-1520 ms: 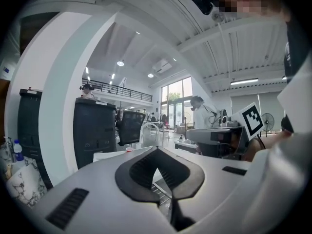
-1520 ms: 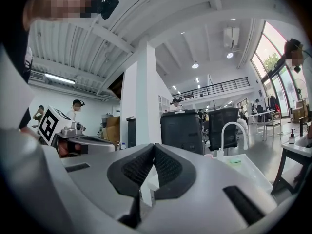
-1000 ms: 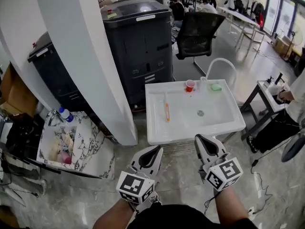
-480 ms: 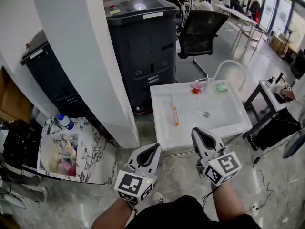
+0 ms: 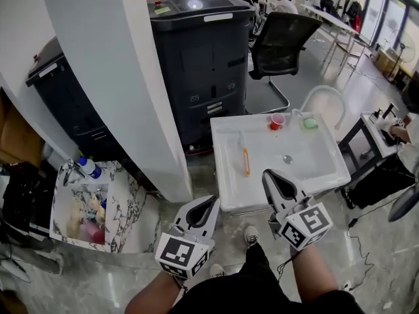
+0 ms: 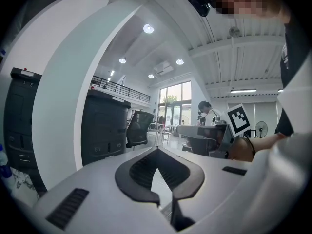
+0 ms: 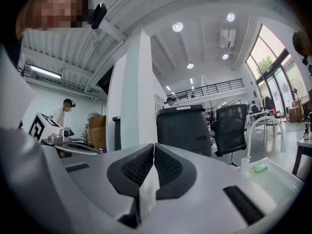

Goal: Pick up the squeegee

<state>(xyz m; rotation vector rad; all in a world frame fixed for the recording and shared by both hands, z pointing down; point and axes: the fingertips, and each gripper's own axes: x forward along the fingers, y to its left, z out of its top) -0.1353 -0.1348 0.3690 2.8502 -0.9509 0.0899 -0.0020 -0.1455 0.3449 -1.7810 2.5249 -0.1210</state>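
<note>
Open the right gripper (image 5: 270, 175), now pinched shut on nothing just before the near rim of the white sink (image 5: 226, 198), ahead of any reach; keep the left gripper (image 5: 211, 203), likewise closed and empty, low and clear. Aim for the squeegee (image 5: 245, 162), lying flat in the left part of the basin, orange handle nearest, well apart from the red cup (image 5: 277, 122) and green sponge (image 5: 309, 123). Close across the handle, probably easier than the blade, then lift straight up.
</note>
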